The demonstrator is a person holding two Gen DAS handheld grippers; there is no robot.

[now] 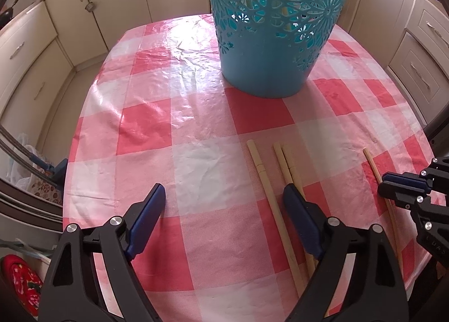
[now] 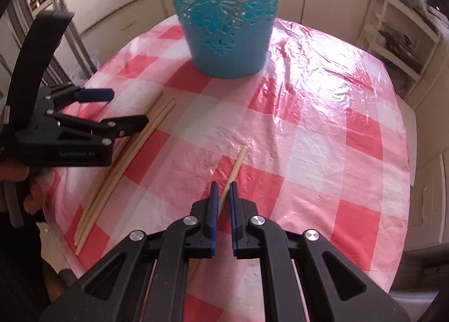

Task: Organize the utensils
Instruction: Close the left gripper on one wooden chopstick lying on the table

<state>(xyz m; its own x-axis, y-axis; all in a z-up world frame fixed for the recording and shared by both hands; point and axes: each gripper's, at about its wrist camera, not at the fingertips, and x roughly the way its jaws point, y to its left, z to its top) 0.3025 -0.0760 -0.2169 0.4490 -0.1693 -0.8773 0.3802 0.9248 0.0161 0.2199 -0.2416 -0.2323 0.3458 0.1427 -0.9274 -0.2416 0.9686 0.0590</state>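
Observation:
A tall teal openwork basket [image 1: 261, 64] [image 2: 224, 50] stands at the far side of the pink checked tablecloth [image 1: 168, 97] [image 2: 322, 139]; pale sticks show through its holes. My right gripper [image 2: 223, 184] [image 1: 385, 186] is shut on a single wooden chopstick [image 2: 238, 162] [image 1: 371, 162] that lies apart on the cloth. Three more chopsticks [image 1: 259, 162] [image 2: 146, 131] lie side by side to its left. My left gripper [image 1: 224, 187] [image 2: 127, 107] hovers open and wide above them, its right finger over two of the sticks, holding nothing.
Cream kitchen cabinets [image 1: 33, 69] ring the table on all sides. A person's hand [image 2: 31, 193] grips the left tool. An open shelf unit [image 2: 398, 41] stands at the right. A red patterned item [image 1: 19, 280] lies low at the left, past the table's edge.

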